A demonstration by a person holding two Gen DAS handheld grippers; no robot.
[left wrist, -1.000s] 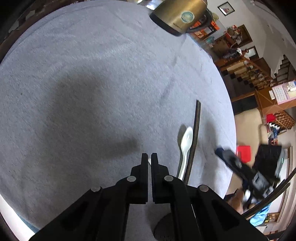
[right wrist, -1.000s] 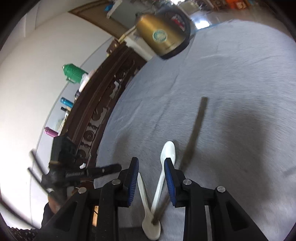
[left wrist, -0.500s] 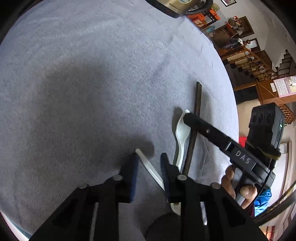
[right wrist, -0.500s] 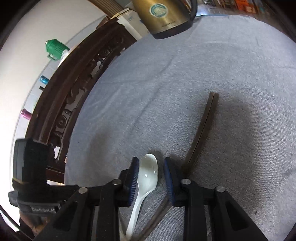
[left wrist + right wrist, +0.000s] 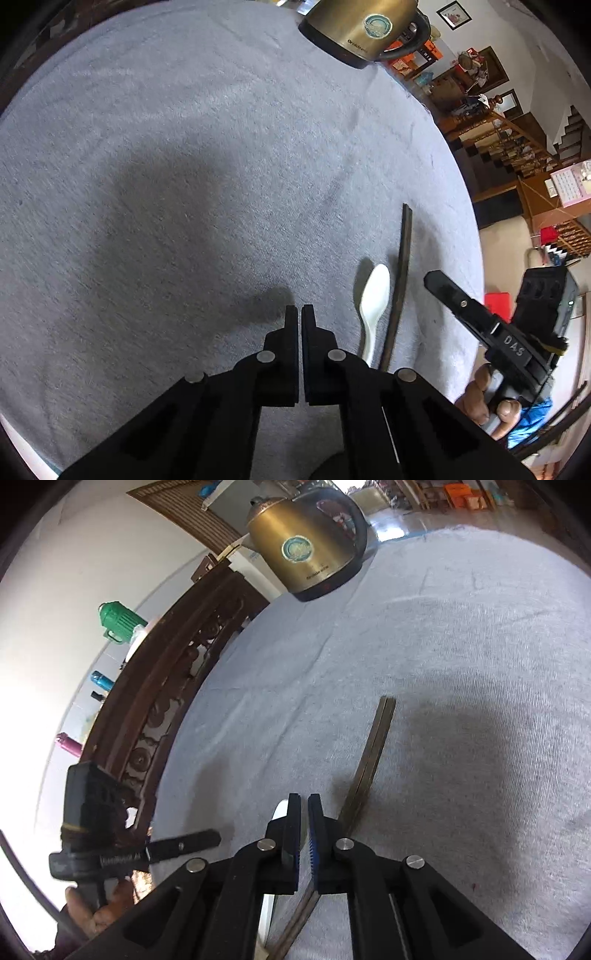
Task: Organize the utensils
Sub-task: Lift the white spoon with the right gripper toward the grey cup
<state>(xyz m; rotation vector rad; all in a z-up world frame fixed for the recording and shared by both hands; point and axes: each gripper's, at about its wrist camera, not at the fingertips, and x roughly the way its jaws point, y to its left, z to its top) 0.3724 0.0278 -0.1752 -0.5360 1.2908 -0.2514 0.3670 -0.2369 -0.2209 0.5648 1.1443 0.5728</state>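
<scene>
A white spoon (image 5: 376, 291) lies on the grey cloth with a pair of dark chopsticks (image 5: 404, 258) alongside it on the right. My left gripper (image 5: 299, 312) hovers just left of the spoon, its jaws closing to a hairline gap with nothing between them. A hand holds my right gripper (image 5: 430, 278) just right of the chopsticks. In the right wrist view the right gripper (image 5: 303, 801) is shut and empty over the spoon (image 5: 279, 810), whose bowl peeks out left of its fingers. The chopsticks (image 5: 375, 746) run under its right finger. The left gripper (image 5: 216, 838) sits at lower left.
A brass-coloured kettle (image 5: 354, 29) stands at the far edge of the cloth-covered table (image 5: 184, 147). A carved dark wooden rail (image 5: 166, 686) borders the table's left side, with a green jug (image 5: 118, 622) and bottles behind it. The table edge drops off at the right.
My left gripper opened around a white handle half a second ago and has shut again without it. My right gripper closed and drew back from over the spoon to beside the chopsticks.
</scene>
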